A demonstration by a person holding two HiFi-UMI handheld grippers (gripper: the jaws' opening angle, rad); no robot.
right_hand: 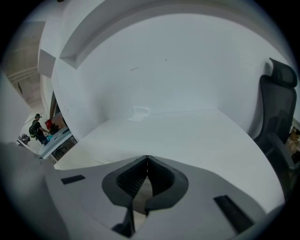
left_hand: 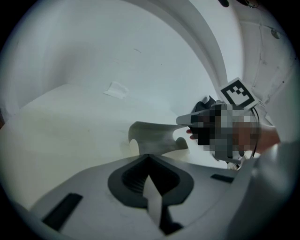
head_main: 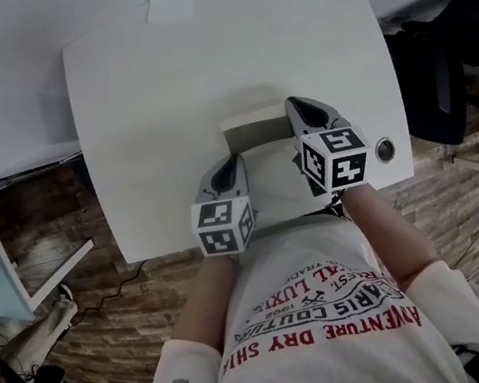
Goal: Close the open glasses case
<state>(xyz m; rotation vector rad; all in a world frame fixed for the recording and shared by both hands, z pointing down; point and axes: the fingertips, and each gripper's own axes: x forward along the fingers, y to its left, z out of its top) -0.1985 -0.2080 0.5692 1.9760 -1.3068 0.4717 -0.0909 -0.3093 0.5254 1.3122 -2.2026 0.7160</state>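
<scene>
The glasses case (head_main: pixel 256 131) lies near the front edge of the white table (head_main: pixel 161 108), between my two grippers. Its grey flap (left_hand: pixel 152 136) stands up, open, above a pale body. My left gripper (head_main: pixel 234 161) sits at the case's near left side, jaws shut with nothing between them (left_hand: pixel 149 157). My right gripper (head_main: pixel 296 104) is at the flap's right end; in the left gripper view its fingertip (left_hand: pixel 187 119) is at the flap's upper right edge. Its jaws are shut and empty too (right_hand: pixel 146 158). The right gripper view shows only bare table, not the case.
A small white scrap (head_main: pixel 173 0) lies at the table's far edge. A round metal grommet (head_main: pixel 384 149) sits in the near right corner. A black chair (head_main: pixel 445 58) stands to the right of the table. A white wall rises behind.
</scene>
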